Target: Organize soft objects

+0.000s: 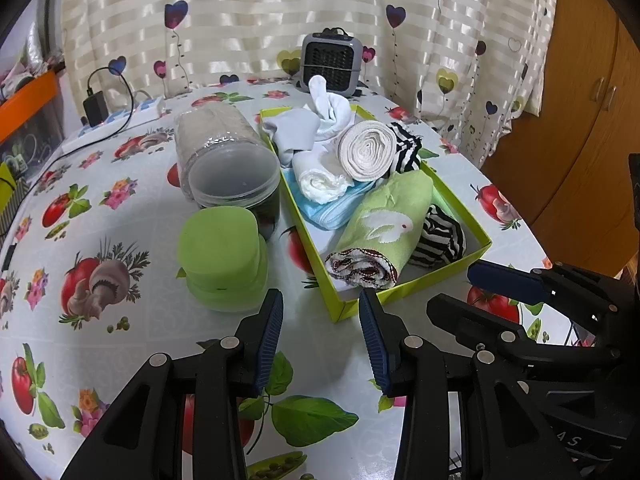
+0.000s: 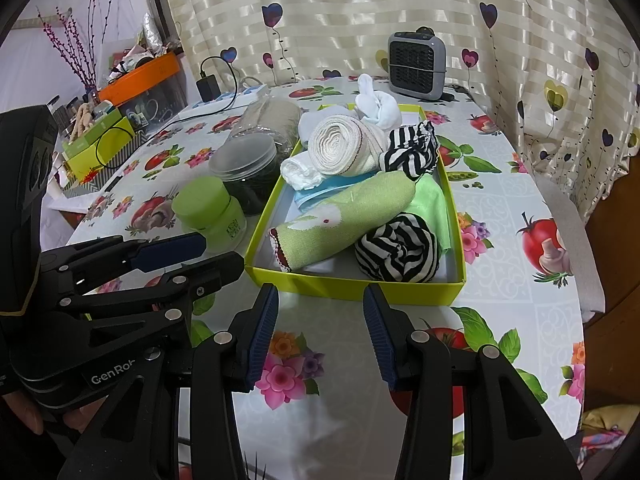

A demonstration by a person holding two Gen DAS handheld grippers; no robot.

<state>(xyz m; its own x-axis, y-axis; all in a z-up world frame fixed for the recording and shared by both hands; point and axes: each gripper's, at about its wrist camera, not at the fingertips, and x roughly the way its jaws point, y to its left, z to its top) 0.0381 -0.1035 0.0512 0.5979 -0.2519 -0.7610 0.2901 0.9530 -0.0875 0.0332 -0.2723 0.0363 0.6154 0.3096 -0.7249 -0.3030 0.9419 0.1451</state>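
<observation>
**Both claws spread before the filled box**

Nearest the lens, the left claw (image 1: 320, 336) hangs spread and holding nothing above the surface (image 1: 120, 344) — a cloth printed with tomatoes, mushrooms and flowers. Just beside it, the right claw (image 2: 320, 332) is spread too, also bare, its fingers pointing at the near wall of the box (image 2: 352, 286).

That yellow-green box sits near the middle of the surface and holds the soft things. A green towel (image 2: 348, 216) with a white rabbit lies rolled along its length. A striped roll (image 2: 398, 254) rests in the near right corner, touching the towel; a second striped piece (image 2: 410, 152) sits further back. A cream roll (image 2: 344, 148) lies on top of a white roll (image 2: 298, 172), with a blue cloth (image 2: 320, 194) under them. White socks (image 2: 378, 106) stand knotted at the far end.

Left of the box, outside it, stand a green jar (image 1: 224, 260) and a clear jar (image 1: 234, 180) — touching each other. A grey heater (image 1: 331, 63) stands at the far edge before the curtain (image 1: 280, 8).
</observation>
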